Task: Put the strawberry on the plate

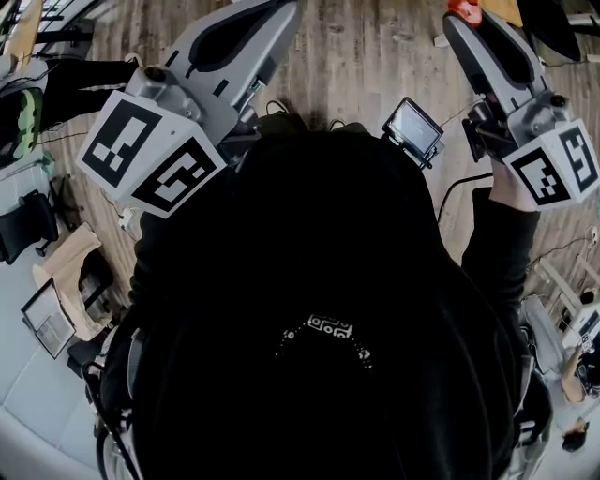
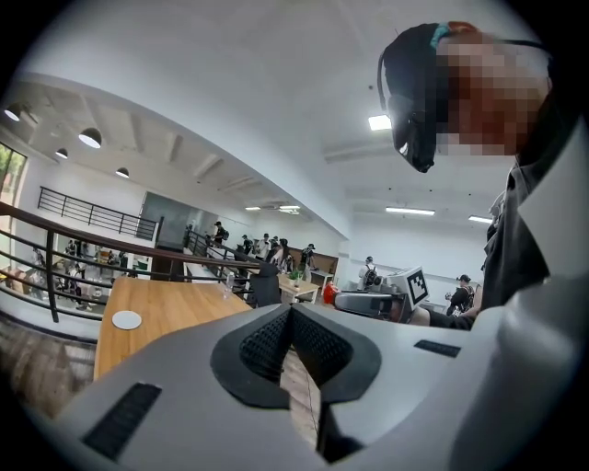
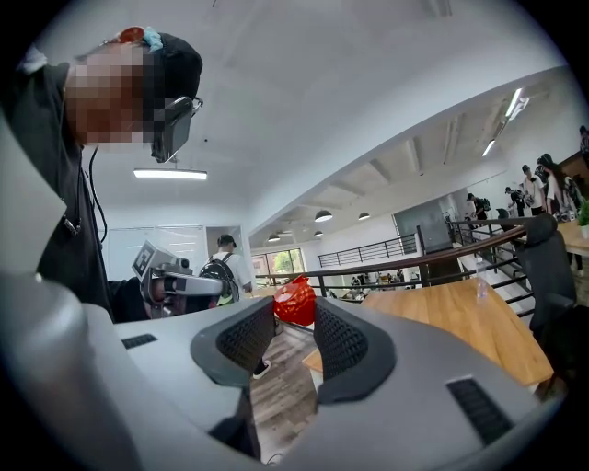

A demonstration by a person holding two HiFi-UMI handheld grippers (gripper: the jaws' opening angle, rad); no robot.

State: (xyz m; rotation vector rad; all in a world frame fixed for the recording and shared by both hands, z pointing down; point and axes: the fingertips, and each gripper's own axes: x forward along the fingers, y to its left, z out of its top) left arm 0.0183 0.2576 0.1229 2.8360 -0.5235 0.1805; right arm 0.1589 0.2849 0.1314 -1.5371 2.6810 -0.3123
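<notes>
My right gripper point(image 3: 294, 317) is shut on a red strawberry point(image 3: 295, 301), pinched between its dark ribbed pads at the tips. In the head view the strawberry point(image 1: 464, 8) shows as a red spot at the tip of that gripper point(image 1: 459, 17), raised at the upper right. My left gripper point(image 2: 290, 313) is shut with nothing between its pads; the head view has it point(image 1: 279, 9) raised at the upper left. A small white round plate point(image 2: 127, 319) lies on a wooden table point(image 2: 175, 308) far ahead of the left gripper.
The person's dark torso fills the middle of the head view over a wood-plank floor point(image 1: 356, 56). Black railings point(image 2: 55, 262), an office chair point(image 3: 548, 267), another wooden table point(image 3: 460, 317) and several people in the distance surround the spot.
</notes>
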